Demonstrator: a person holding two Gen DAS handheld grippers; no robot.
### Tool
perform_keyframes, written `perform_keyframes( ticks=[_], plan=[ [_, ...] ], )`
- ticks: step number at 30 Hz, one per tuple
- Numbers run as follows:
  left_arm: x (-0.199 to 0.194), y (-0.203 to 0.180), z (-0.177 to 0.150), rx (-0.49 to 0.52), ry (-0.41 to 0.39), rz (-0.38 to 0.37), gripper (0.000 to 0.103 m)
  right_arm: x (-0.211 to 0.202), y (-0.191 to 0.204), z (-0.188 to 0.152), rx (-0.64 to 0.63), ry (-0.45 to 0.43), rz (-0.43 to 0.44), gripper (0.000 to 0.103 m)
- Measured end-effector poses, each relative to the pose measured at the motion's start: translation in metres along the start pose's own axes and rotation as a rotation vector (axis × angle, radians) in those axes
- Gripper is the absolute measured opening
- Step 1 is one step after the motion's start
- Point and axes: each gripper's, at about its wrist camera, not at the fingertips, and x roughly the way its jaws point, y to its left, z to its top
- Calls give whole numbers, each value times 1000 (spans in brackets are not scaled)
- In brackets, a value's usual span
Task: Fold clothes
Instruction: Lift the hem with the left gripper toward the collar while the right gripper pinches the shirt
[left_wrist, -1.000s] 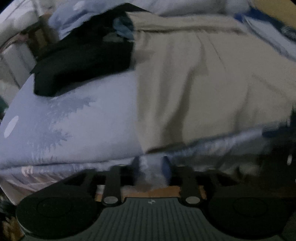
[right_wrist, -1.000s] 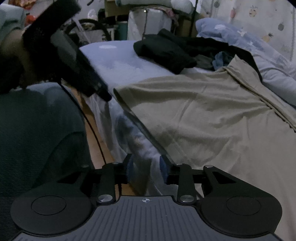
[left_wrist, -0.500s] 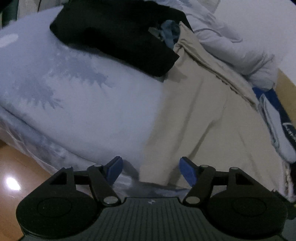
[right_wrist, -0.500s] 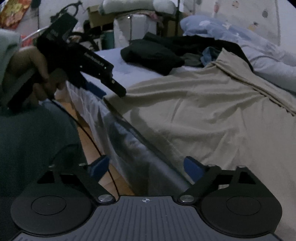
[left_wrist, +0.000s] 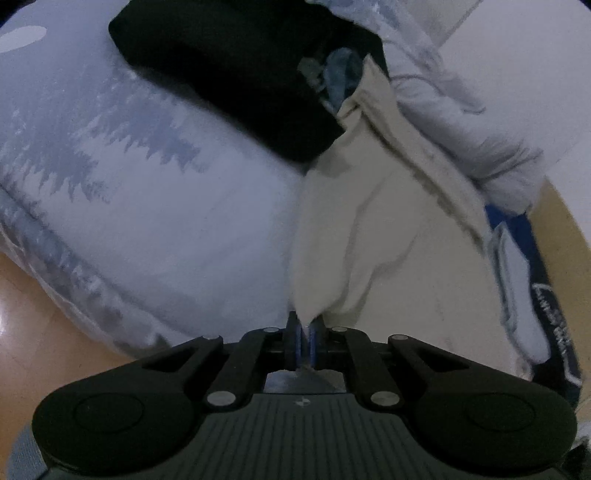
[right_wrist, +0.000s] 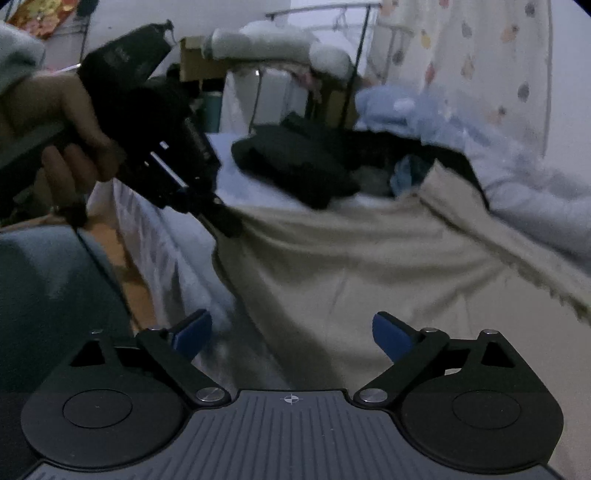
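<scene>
A beige garment lies spread on the bed, also seen in the right wrist view. My left gripper is shut on the garment's near corner, which rises into its blue pads. In the right wrist view the left gripper pinches that corner at the bed's edge. My right gripper is open and empty, above the garment's near edge. A pile of black clothes lies behind the garment, also in the right wrist view.
The bed has a pale blue sheet with a tree print. A white duvet lies bunched at the far side. A blue and white cloth lies right of the garment. Wooden floor shows beside the bed.
My left gripper went from open to shut on the beige garment's corner. My right gripper opened wide and stays over the garment's near edge.
</scene>
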Motion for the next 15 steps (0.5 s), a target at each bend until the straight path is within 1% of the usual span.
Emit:
perform_keyframes(
  ticks=[2, 6, 10, 11, 12, 13, 14, 15],
  plan=[
    [-4, -4, 3, -7, -4, -20, 8, 10, 13, 8, -54, -27, 9, 96],
    [-7, -4, 3, -37, 4, -38, 8, 34, 44, 17, -177, -66, -10, 96],
    [-7, 2, 4, -85, 7, -62, 8, 56, 64, 19, -287, -72, -87, 94],
    [-6, 3, 5, -95, 6, -65, 8, 61, 68, 20, -313, -73, -105, 88],
    [-5, 3, 7, -104, 6, -73, 8, 65, 72, 20, -343, -73, -118, 73],
    [-6, 5, 8, -111, 6, -85, 8, 69, 75, 19, -373, -72, -130, 61],
    [-6, 6, 8, -115, 7, -96, 8, 73, 78, 20, -409, -64, -157, 36],
    [-6, 6, 9, -115, 6, -103, 8, 74, 78, 20, -413, -59, -172, 18]
  ],
)
